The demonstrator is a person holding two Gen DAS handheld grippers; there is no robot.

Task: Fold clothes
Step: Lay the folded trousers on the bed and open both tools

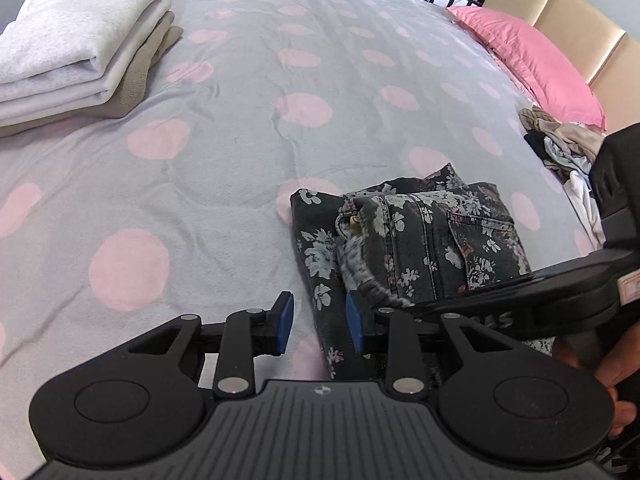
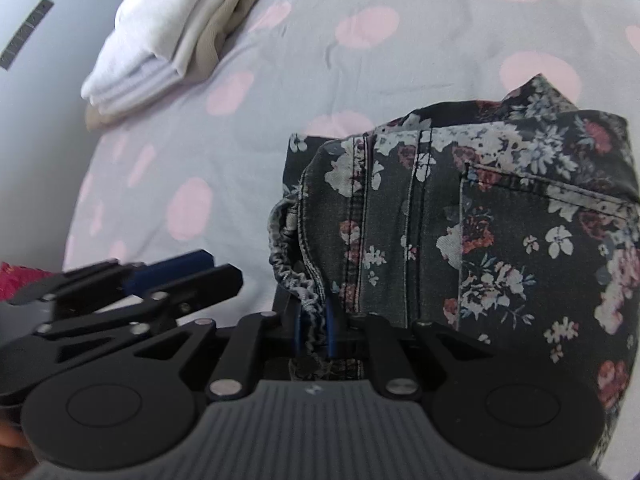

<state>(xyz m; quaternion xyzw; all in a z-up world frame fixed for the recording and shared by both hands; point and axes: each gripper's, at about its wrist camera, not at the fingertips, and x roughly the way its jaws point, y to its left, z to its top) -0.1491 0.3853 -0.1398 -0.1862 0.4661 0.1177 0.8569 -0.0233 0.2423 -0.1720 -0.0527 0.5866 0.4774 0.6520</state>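
Dark floral jeans [image 1: 420, 240] lie folded into a compact bundle on the polka-dot bed cover [image 1: 224, 152]. My left gripper [image 1: 320, 322] is open and empty, its blue pads hovering over the bundle's near left corner. My right gripper [image 2: 314, 334] is shut on the jeans' [image 2: 480, 240] elastic waistband at the folded top layer's near edge. The right gripper's body crosses the left wrist view at the right [image 1: 540, 296]. The left gripper shows blurred at the left of the right wrist view [image 2: 168, 276].
A stack of folded white and beige clothes [image 1: 76, 48] sits at the far left of the bed, also in the right wrist view [image 2: 176, 32]. A pile of unfolded clothes [image 1: 568, 148] lies at the right edge below a pink pillow [image 1: 532, 60] and the beige headboard [image 1: 580, 28].
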